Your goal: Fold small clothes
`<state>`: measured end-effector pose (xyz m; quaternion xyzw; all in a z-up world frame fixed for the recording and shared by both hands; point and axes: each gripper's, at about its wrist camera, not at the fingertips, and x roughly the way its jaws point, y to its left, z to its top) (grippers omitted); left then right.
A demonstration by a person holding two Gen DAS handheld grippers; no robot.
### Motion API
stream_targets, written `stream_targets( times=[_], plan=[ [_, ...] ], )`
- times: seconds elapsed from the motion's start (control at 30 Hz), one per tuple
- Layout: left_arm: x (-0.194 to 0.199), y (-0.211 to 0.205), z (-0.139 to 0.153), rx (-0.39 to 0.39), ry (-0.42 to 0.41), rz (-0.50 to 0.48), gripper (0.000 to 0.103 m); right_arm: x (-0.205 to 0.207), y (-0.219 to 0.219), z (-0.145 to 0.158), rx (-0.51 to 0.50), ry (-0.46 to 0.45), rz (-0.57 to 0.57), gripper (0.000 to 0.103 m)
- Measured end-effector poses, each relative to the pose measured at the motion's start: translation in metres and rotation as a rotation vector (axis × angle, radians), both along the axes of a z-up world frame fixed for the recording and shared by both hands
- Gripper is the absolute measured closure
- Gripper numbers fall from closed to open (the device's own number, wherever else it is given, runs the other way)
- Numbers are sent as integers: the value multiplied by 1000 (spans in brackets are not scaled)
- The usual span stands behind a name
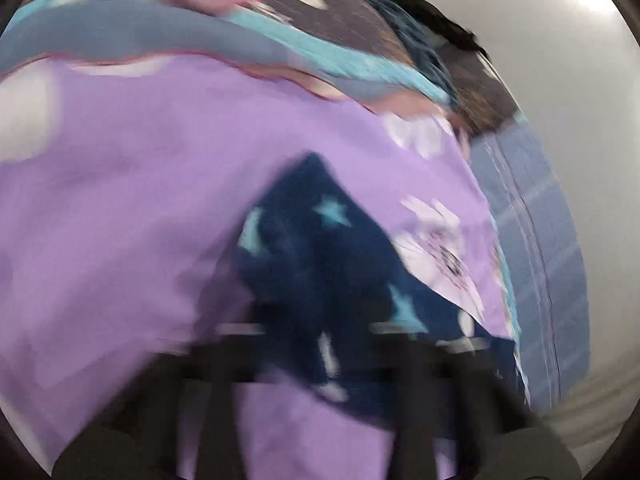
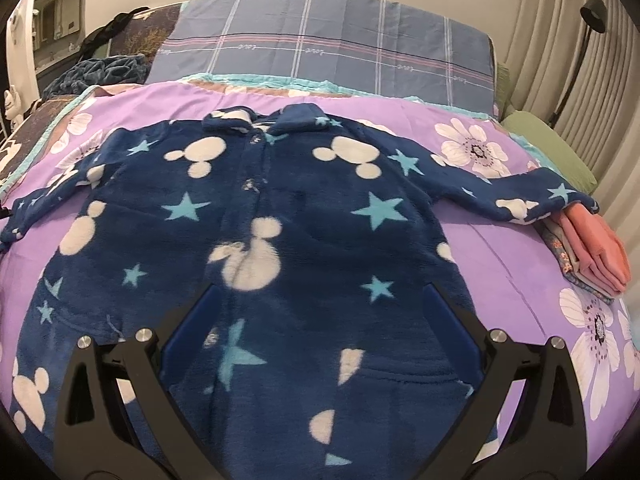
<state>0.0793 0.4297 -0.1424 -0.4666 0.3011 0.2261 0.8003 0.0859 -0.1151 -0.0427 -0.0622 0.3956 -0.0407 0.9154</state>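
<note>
On the purple floral quilt [image 2: 500, 248] the navy fleece jacket [image 2: 280, 220] is spread flat, sleeves out. Left of its body, the left gripper [image 1: 320, 344] is closed on a blurred sleeve end. Over the hem, the right gripper [image 2: 320, 312] is held apart, empty. Fabric is judged soft, thick, light; cuffs and hem corners are favoured as holds.

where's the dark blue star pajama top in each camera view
Left wrist view: only one blurred end of the pajama top shows, low and centre-right, reaching down between the fingers of the left hand-held gripper.
Right wrist view: the whole pajama top lies spread flat, filling the middle and lower left.
Shared landmark: the purple flowered bedspread under it, with the blue plaid sheet beyond.
</note>
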Motion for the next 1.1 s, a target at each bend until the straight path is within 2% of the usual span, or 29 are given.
stream_targets(
  times=[0.03, 0.1, 0.17, 0.23, 0.33, 0.37, 0.4, 0.47, 0.57, 0.67, 0.73, 0.77, 0.8, 0.87, 0.9, 0.97, 1.03, 1.1],
  plan=[
    [6, -5, 4, 6, -2, -14, 96, 2, -2, -1, -2, 1, -6, 2],
    [22, -23, 27, 79, -23, -70, 96, 7, -8, -3, -10, 0, -16, 2],
    [40, -48, 55, 148, -66, -148, 96, 14, -14, -5, -15, 1, -24, 2],
    [59, -89, 93, 218, -134, -268, 96, 22, -24, -7, 1, 7, -26, 2],
    [88, -168, 149, 321, -245, -477, 96, 32, -41, -9, 50, 29, -38, 2],
    [92, -188, 160, 338, -271, -527, 96, 33, -45, -9, 66, 32, -44, 2],
    [100, -227, 176, 362, -315, -620, 96, 34, -52, -9, 82, 32, -55, 2],
    [108, -284, 190, 394, -361, -752, 96, 34, -60, -8, 92, 26, -67, 2],
    [113, -353, 189, 394, -387, -906, 95, 32, -75, -7, 91, 15, -86, 2],
    [118, -415, 162, 347, -350, -1025, 92, 30, -91, -7, 99, 15, -105, 2],
    [121, -448, 134, 315, -284, -1097, 70, 31, -102, -9, 122, 31, -111, 2],
    [118, -459, 124, 320, -252, -1110, 49, 32, -105, -9, 137, 40, -109, 2],
    [114, -467, 114, 345, -226, -1116, 44, 34, -110, -9, 175, 50, -98, 2],
    [103, -473, 105, 430, -213, -1156, 42, 36, -115, -9, 231, 65, -75, 2],
    [97, -470, 105, 487, -208, -1158, 37, 38, -116, -8, 261, 70, -55, 2],
    [86, -450, 110, 604, -210, -1120, 28, 43, -116, -7, 287, 74, -20, 9],
    [72, -421, 114, 760, -207, -1059, 20, 55, -110, -5, 314, 82, 38, 22],
    [66, -398, 112, 868, -159, -1013, 15, 71, -103, -5, 356, 94, 104, 32]
  ],
)
